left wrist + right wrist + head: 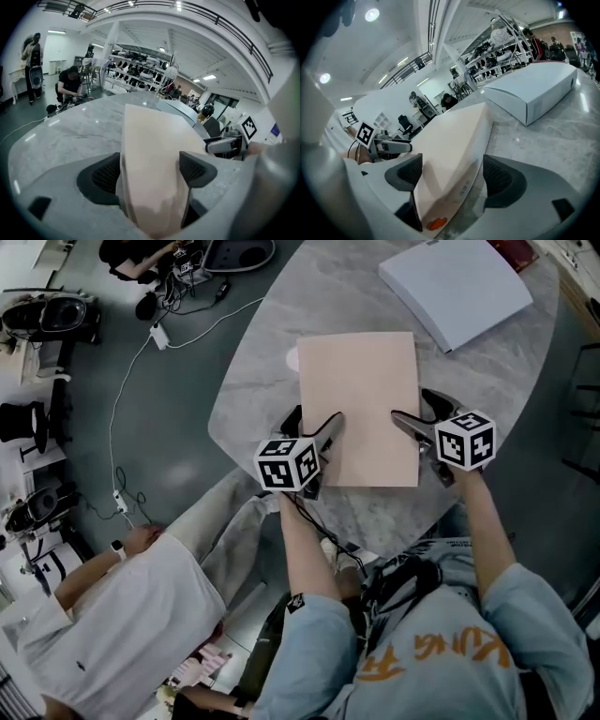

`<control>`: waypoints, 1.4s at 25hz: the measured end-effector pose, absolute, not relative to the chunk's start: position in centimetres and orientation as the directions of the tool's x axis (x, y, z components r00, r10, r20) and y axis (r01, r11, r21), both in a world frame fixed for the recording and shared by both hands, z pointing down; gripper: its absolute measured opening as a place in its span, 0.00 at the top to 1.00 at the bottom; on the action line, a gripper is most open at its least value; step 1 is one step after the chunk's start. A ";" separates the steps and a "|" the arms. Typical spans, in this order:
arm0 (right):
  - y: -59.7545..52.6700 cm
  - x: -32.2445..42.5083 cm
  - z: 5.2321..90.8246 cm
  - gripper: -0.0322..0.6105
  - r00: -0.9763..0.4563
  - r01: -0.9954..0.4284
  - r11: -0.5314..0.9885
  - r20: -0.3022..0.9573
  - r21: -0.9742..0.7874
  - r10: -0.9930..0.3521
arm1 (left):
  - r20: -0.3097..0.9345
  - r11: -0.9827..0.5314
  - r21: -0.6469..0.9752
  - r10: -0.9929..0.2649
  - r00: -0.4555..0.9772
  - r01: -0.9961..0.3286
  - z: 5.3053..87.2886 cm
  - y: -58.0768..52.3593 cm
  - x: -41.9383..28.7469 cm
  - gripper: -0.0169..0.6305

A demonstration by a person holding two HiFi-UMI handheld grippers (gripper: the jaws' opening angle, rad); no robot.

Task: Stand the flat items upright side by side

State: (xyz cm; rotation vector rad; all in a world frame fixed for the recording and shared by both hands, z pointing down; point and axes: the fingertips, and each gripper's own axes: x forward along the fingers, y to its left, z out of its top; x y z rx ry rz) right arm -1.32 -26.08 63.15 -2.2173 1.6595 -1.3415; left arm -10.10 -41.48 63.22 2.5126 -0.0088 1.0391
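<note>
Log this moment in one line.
pink box: flat | left gripper: open, astride its edge | right gripper: open, astride its edge | white box: flat

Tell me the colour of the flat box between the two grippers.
The box is plain pale pinkish beige; the head view shows it best.

A person in white (122,615) crouches by the marble table (262,362), a white cable (113,442) trailing nearby.

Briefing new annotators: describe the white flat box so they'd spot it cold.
On the grey marble table, look to the far right, beyond the pink flat box at the near edge. The white flat box lies there flat, turned askew to the pink one; its white colour sets it apart.
</note>
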 end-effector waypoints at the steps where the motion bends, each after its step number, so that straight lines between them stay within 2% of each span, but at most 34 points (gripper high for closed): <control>1: -26.2 -1.4 63.3 0.33 0.033 -0.744 -0.416 0.594 -0.522 -0.804 | 0.676 -0.908 0.387 0.165 0.718 -0.156 63.4 -41.4 -10.0 0.34; 8: -26.6 -1.7 63.9 0.32 0.002 -0.725 -0.414 0.600 -0.551 -0.800 | 0.675 -0.902 0.406 0.190 0.713 -0.145 63.7 -41.3 -9.8 0.34; 19: -25.3 -1.7 63.0 0.36 0.004 -0.784 -0.387 0.620 -0.485 -0.785 | 0.654 -0.893 0.397 0.115 0.748 -0.210 63.3 -39.1 -10.9 0.35; 35: -24.0 -1.8 57.5 0.38 -0.073 -0.918 -0.161 0.554 -0.362 -0.830 | 0.587 -0.875 0.312 -0.129 0.799 -0.371 58.4 -34.7 -14.4 0.36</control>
